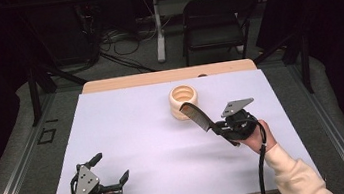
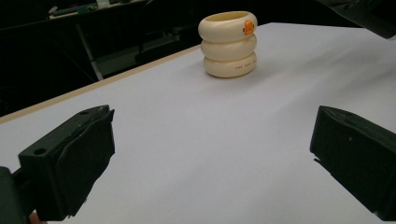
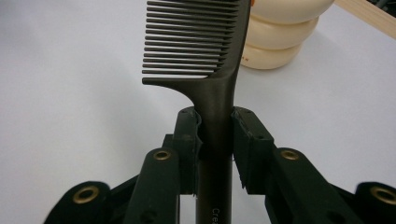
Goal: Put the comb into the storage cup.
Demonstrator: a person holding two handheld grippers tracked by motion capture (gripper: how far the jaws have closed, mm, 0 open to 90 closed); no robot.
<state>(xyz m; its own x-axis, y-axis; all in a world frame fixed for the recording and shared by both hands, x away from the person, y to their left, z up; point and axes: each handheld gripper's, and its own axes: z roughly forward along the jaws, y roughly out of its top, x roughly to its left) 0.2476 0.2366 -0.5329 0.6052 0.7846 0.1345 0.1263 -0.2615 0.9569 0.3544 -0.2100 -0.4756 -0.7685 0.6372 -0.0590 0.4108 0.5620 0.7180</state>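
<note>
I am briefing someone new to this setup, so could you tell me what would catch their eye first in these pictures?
Most striking is the dark comb, clamped by its handle in the right gripper and angled toward the cream ringed holder at the far middle of the white table. The left gripper sits at the near left corner, jaws wide apart and holding nothing.

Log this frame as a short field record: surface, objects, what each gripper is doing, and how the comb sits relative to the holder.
surface: white table top on a wooden table
holder: cream ringed holder, upright, open top, orange sticker near the rim
comb: dark comb, clamped by its handle, teeth end toward the holder
comb vs holder: tip close to the holder's near side, not inside; contact cannot be told
right gripper: shut on the comb, raised off the table
left gripper: open, holding nothing, at the near left of the table
</note>
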